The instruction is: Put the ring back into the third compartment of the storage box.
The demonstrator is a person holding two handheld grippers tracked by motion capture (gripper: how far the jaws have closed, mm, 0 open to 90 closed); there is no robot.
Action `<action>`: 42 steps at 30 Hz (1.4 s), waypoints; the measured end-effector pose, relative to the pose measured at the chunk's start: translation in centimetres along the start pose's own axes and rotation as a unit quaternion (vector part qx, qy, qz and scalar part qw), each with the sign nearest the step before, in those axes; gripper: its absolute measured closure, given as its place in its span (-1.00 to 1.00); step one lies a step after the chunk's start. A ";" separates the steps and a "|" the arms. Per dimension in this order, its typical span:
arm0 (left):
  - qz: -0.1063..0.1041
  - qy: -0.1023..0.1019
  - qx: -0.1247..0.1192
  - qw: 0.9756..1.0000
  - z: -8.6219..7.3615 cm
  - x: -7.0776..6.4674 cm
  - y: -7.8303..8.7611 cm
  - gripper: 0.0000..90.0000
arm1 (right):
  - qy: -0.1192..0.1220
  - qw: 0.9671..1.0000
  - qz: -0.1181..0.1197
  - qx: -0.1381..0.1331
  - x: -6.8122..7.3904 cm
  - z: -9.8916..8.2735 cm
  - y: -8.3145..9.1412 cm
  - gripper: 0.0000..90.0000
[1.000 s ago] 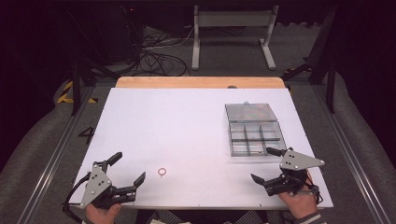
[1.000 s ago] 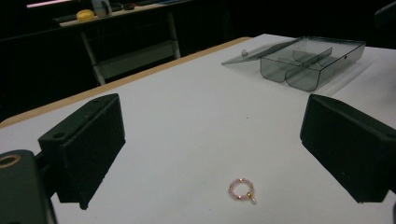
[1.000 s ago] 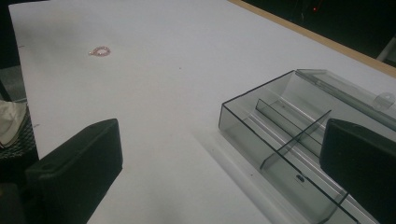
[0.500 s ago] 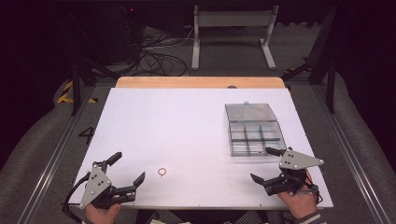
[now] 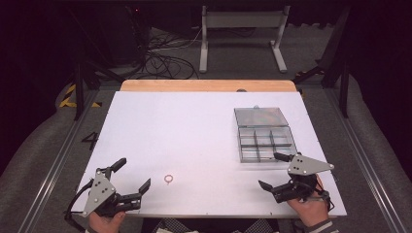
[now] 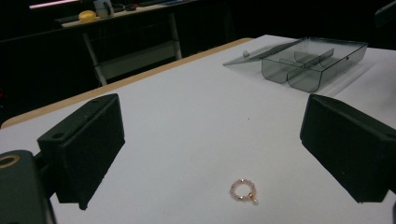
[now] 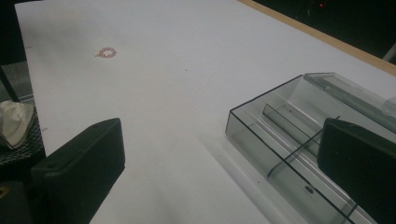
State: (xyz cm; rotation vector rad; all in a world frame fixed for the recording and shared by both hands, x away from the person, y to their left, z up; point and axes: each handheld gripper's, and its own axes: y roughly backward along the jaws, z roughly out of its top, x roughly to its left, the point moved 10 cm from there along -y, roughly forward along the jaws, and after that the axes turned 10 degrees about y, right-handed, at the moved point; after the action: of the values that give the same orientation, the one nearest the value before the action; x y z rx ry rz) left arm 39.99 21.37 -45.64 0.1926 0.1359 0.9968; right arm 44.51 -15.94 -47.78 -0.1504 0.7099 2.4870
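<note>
between the spread left tool (image 6: 215,154) jaws, a small pink beaded ring (image 6: 243,191)

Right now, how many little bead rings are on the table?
1. The bead ring lies on the white table, just ahead of the left gripper. The open compartment box looks empty.

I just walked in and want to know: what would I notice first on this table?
A tiny bead ring lies alone on the white table, just ahead of the open left gripper. Over by the open right gripper sits a clear box with compartments, its lid folded back.
</note>
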 end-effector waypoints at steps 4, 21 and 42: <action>0.000 0.001 -0.001 1.000 0.0 0.0 0.0 -0.84 | 0.003 1.000 0.009 -0.003 0.4 1.0 -0.4 -0.97; -0.002 0.000 0.001 1.000 0.0 0.0 0.1 -0.84 | 0.015 0.998 0.055 0.001 2.1 4.2 -3.8 -0.97; -0.004 0.002 0.000 1.000 0.0 0.1 0.1 -0.83 | 0.026 0.994 0.102 0.002 4.7 7.3 -7.5 -0.96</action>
State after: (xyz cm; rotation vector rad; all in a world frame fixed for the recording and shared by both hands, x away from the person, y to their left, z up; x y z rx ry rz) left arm 39.94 21.53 -45.57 0.1906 0.1401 0.9893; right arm 44.83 -4.58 -46.11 -0.1482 0.7855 2.6836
